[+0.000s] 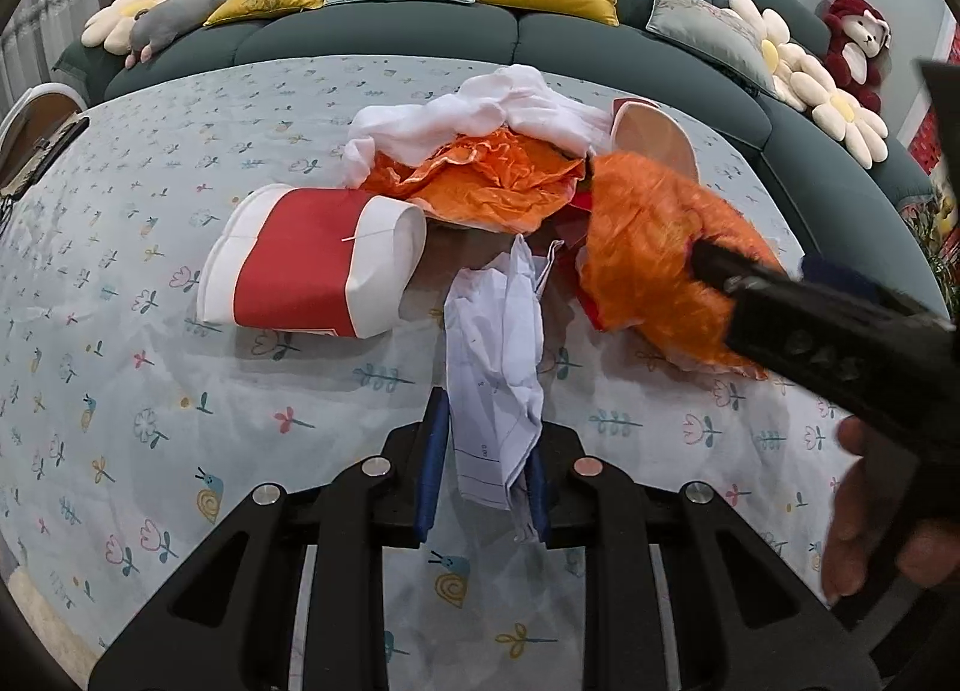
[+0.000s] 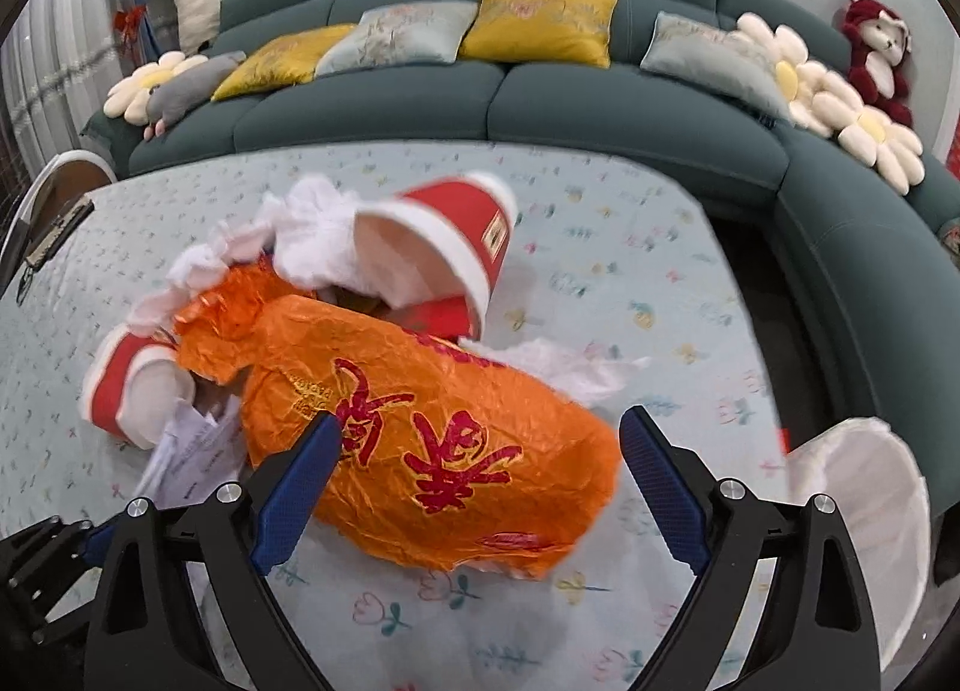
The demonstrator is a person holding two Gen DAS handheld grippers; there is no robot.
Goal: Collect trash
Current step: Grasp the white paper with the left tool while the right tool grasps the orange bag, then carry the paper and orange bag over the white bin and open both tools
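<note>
The left gripper (image 1: pixel 487 472) is pinching a crumpled white paper (image 1: pixel 495 355) between its blue fingers (image 1: pixel 433 463), which are closed tight on the sheet's lower end. The paper is running up and away from the fingertips toward the trash pile on the bench (image 1: pixel 150 391), which is wearing a pale blue flowered cloth.

Just ahead and left of the left fingers, a red and white cup (image 1: pixel 312 262) is lying on its side, its inside hidden in the left wrist view. Beyond the paper, crumpled orange foil (image 1: pixel 498 181) and a white tissue (image 1: pixel 480 112) are lying heaped together. A second cup (image 1: pixel 651 136) is lying tipped behind them, its pale inside facing the camera.

The right gripper (image 2: pixel 480 469) is standing with its fingers (image 2: pixel 657 487) wide apart, straddling an orange bag (image 2: pixel 420 439) with red characters. The bag is lying between the fingers. The near pad is overlapping its edge, but I cannot tell whether it is touching; the far pad is clear of it. In the right wrist view the second cup (image 2: pixel 444 247) is lying past the bag, mouth open toward the fingers, with white tissue (image 2: pixel 312 241) bunching against its rim and partly inside. The first cup (image 2: pixel 135 391) is lying left of the fingers, and its mouth looks empty. A white bag (image 2: pixel 870 517) is gaping open to the right of the right fingers; its contents are not showing.
</note>
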